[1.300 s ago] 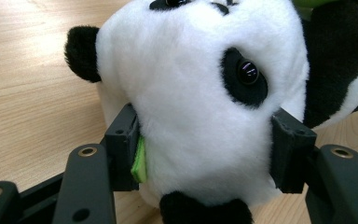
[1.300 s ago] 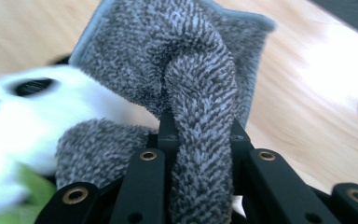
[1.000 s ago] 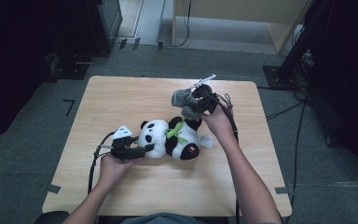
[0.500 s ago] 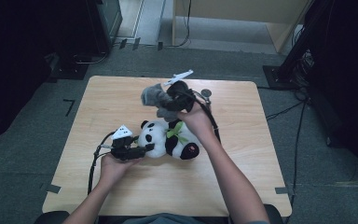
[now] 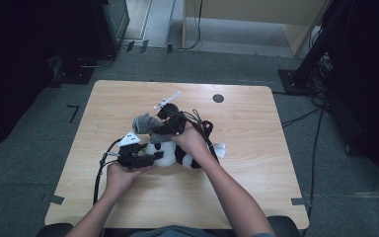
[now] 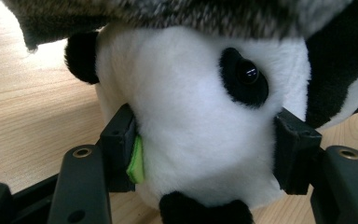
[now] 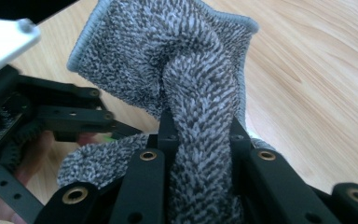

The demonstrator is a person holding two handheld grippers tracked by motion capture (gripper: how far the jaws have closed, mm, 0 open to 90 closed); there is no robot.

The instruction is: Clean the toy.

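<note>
- Your left gripper (image 5: 154, 159) pinches the head of the toy panda (image 6: 200, 126), black and white plush lying mid-table.
- Your right gripper (image 5: 164, 129) clamps a bunched grey cloth (image 7: 191, 93) just above that head.
- The wooden table (image 5: 256, 113) stands on grey floor; bare wood all round, edges well apart.

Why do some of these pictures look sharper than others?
High view: soft and dim, dark floor around the lit table. Left gripper view: the panda is sharp, with a glint in its eye, though the cloth along the top blurs. Right gripper view: the cloth is crisp, and the wood behind it goes soft.
</note>
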